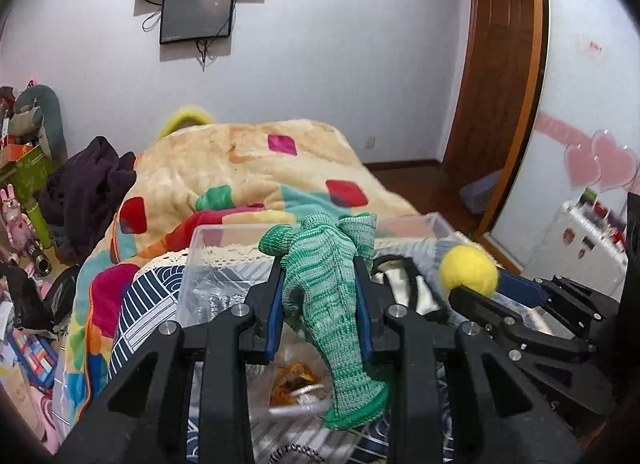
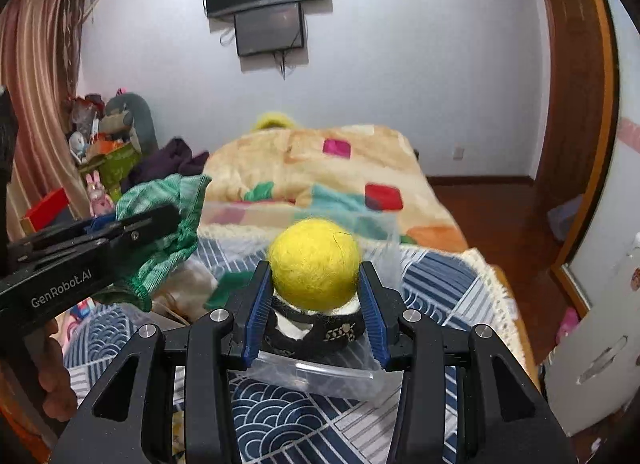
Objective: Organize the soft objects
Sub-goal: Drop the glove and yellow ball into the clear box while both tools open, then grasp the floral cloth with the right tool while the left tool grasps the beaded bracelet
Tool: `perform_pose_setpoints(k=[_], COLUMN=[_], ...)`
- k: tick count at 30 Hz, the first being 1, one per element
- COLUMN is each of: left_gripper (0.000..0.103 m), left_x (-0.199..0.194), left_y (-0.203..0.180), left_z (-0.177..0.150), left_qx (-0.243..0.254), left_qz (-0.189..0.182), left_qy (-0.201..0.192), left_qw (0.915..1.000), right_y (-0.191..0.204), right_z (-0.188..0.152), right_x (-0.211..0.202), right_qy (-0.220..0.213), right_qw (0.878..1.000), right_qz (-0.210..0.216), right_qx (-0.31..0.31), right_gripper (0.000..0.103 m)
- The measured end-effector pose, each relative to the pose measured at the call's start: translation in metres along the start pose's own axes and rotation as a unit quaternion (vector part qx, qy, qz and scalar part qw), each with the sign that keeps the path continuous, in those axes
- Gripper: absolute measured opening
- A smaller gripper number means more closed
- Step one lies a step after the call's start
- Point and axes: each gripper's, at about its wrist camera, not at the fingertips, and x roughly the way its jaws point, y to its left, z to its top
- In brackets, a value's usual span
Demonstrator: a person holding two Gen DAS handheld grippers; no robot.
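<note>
The left gripper (image 1: pixel 320 284) pinches a green knitted glove (image 1: pixel 332 304) between its blue pads, the cuff dangling below the jaws and the fingers of the glove flopping over the top. The right gripper (image 2: pixel 316 288) is closed on a yellow felt ball (image 2: pixel 314 264), holding it at its sides. Both soft things hang in the air above a clear plastic box (image 2: pixel 320 372) that sits on a blue-and-white patterned cloth (image 2: pixel 280 416) at the foot of the bed. Inside the box, under the ball, lies a black-and-white fabric piece (image 2: pixel 320 330).

This looks like the placing step: both items are picked and carried to the box, neither yet released. The next move likely calls for lowering each gripper inside the box walls before opening, one at a time so the two tools do not knock together. The ball may roll when freed, so it wants a low release; the limp glove may catch on the rim.
</note>
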Motion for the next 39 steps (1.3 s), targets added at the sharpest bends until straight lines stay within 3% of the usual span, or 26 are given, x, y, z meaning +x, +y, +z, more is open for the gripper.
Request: perform_pose_setpoints(k=[5,9,12,14,20,27,31,39], left_gripper=[0.03,0.032,0.042,0.055,0.064,0.065,0.073,0.076], left_x=[0.022,0.023,0.021,0.019,0.003,-0.034,-0.062,-0.083], left_y=[0.0,-0.001,-0.004,-0.004,0.0,0.002,0.006,0.018], left_z=[-0.01,-0.018,-0.019,-0.021,-0.021,-0.021,-0.027,-0.051], left_qx=[0.006,0.007,0.017,0.017,0.009,0.02,0.005,0.003], left_qz=[0.006,0.012,0.016,0.013,0.008,0.003,-0.01,-0.003], left_qy=[0.027,0.025,0.023,0.028,0.019,-0.009,-0.03,-0.018], left_qw=[0.9996,0.9996,0.9995,0.9994,0.9998,0.9998,0.9995,0.9998], right_y=[-0.003,0.003,0.007,0.007,0.005,0.008,0.012,0.025], right_z=[-0.009,-0.013,-0.014,-0.013,-0.01,-0.003,-0.001,-0.018], right_x=[0.01,0.009,0.008,0.007,-0.008,-0.039,-0.059,-0.071], right_qy=[0.029,0.031,0.031,0.03,0.01,-0.031,-0.061,-0.06], right_qw=[1.0,0.999,0.999,0.999,0.999,0.999,0.997,0.997], right_qz=[0.007,0.01,0.003,-0.005,-0.018,-0.014,-0.006,0.013], right_qx=[0.004,-0.011,-0.022,-0.025,-0.026,-0.031,-0.035,-0.049], right_gripper=[0.039,0.041,0.041,0.044,0.065,0.073,0.083,0.084])
